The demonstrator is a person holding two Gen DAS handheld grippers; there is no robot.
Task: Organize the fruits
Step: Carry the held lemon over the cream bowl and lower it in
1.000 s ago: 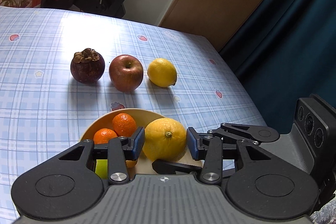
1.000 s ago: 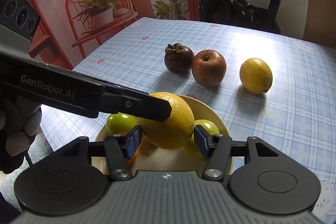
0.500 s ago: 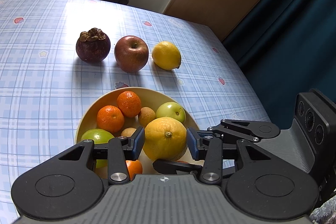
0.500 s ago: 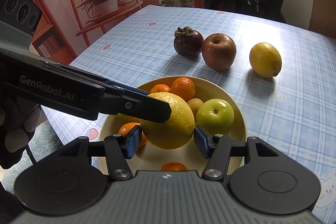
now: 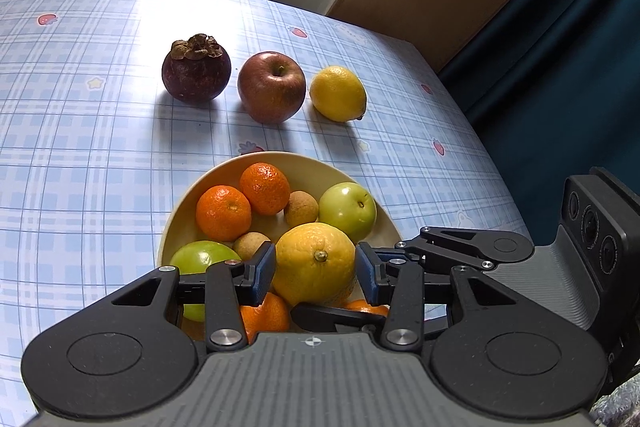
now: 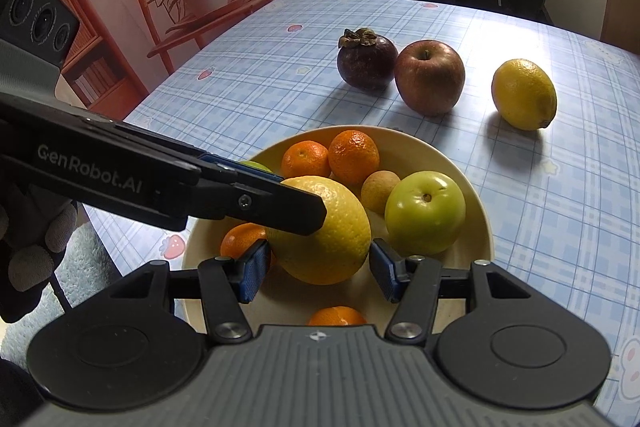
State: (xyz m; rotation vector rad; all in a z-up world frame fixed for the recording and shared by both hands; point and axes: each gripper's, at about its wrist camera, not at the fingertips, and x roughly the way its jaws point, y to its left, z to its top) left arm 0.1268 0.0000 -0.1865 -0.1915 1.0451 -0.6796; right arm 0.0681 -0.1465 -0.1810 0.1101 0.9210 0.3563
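Left tool was clamped on a large yellow citrus fruit, its blue pads pressed against the fruit's two sides. In the right wrist view the same fruit sat between the right tool's pads, and the left tool's black finger lay across its top. Whether the right tool truly squeezed the fruit or only bracketed it could not be told for certain; its left pad looked to be touching and its right pad was just beside the peel.

The fruit hung just above a cream bowl, over the side nearest the cameras. It looked firm, rounded and fairly heavy for its size, with a dimpled peel that should give the pads some purchase. A grip across its widest middle, as here, seemed the safest hold; a grip nearer either end would probably let it squirt out. Hard squeezing could bruise it.

Beneath and around it the bowl held several small tangerines, two green apples and a couple of small brown round fruits, packed close and touching one another.

Beyond the bowl, on the blue checked surface, three fruits stood in a row: a dark purple mangosteen, a red apple just beside it, and a yellow lemon at the right end. A gloved hand showed at the left edge of the right wrist view.
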